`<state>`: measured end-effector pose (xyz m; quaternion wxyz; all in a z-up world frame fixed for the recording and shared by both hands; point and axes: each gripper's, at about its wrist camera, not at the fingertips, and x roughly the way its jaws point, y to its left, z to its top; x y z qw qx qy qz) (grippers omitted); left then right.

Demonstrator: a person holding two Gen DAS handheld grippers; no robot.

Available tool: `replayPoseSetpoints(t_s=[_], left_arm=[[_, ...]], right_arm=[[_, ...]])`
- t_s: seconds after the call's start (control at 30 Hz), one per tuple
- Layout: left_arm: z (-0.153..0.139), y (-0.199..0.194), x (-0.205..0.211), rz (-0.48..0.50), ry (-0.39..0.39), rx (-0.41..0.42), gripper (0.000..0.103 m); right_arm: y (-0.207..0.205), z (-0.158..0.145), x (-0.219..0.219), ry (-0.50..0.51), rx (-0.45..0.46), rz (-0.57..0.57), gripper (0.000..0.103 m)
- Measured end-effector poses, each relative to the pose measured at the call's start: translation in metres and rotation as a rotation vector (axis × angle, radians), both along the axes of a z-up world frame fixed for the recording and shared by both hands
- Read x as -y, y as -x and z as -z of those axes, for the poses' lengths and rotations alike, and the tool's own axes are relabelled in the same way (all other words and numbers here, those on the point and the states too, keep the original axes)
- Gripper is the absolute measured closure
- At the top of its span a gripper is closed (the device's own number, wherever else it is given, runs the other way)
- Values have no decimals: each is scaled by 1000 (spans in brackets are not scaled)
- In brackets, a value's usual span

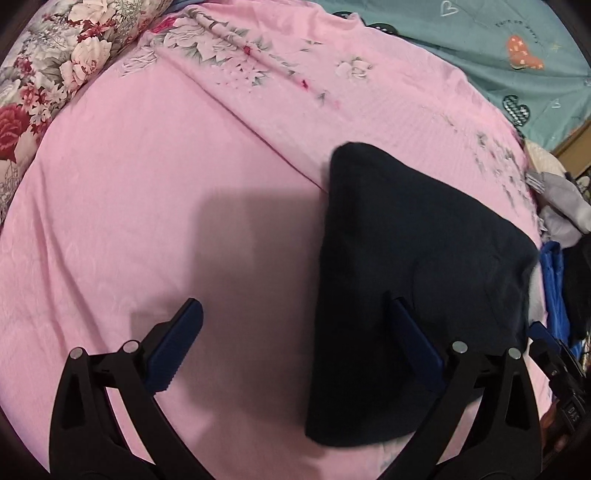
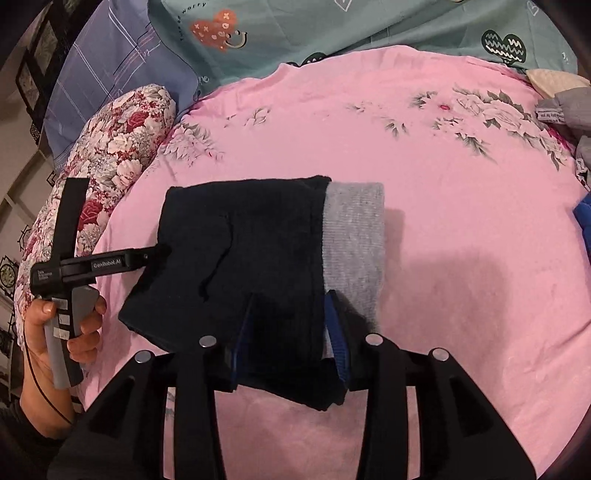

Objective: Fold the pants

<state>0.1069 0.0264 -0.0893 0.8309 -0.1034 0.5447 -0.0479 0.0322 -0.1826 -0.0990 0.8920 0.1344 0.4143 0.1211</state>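
The dark navy pants (image 2: pixel 251 251) lie folded into a compact bundle on the pink bedsheet (image 2: pixel 443 258), with a grey ribbed waistband (image 2: pixel 354 240) showing at the right end. In the left wrist view the pants (image 1: pixel 406 258) lie right of centre. My left gripper (image 1: pixel 295 332) is open, its right finger over the bundle's left edge and its left finger over bare sheet. It shows from the side in the right wrist view (image 2: pixel 147 256), touching the bundle's left edge. My right gripper (image 2: pixel 291 328) has its blue fingers closed around the bundle's near edge.
A floral pillow (image 2: pixel 122 147) lies at the left of the bed. A teal quilt (image 2: pixel 369 29) and a blue checked pillow (image 2: pixel 103 74) lie at the far side. Grey and blue clothes (image 1: pixel 561 236) are piled at the right edge.
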Motion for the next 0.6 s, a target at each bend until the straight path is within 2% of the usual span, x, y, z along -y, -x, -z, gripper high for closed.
replayPoseSetpoints(t_s=[0.1,0.17,0.23,0.33,0.47,0.53,0.6], left_arm=[[-1,17,11,63,42,1,2],[7,18,22,80,19,-29,2],[6,21,24,67,2,-19,2],[3,22,24,71,-5,-16,2],[1,21,24,76,3,-17,2],[0,19,23,80,6,-20,2],[-1,15,24,78,17,-23,2]], right_arm=[[17,-12,-3,-11,22,-19,61],[26,-11,-3,-4,9,-28,53],[26,0,0,12,-28,-6,45],[18,29,4,45,-140,36,45],[20,23,19,-29,-90,42,42],[18,16,27,-32,-75,71,32],[18,9,37,-62,-45,101,28]])
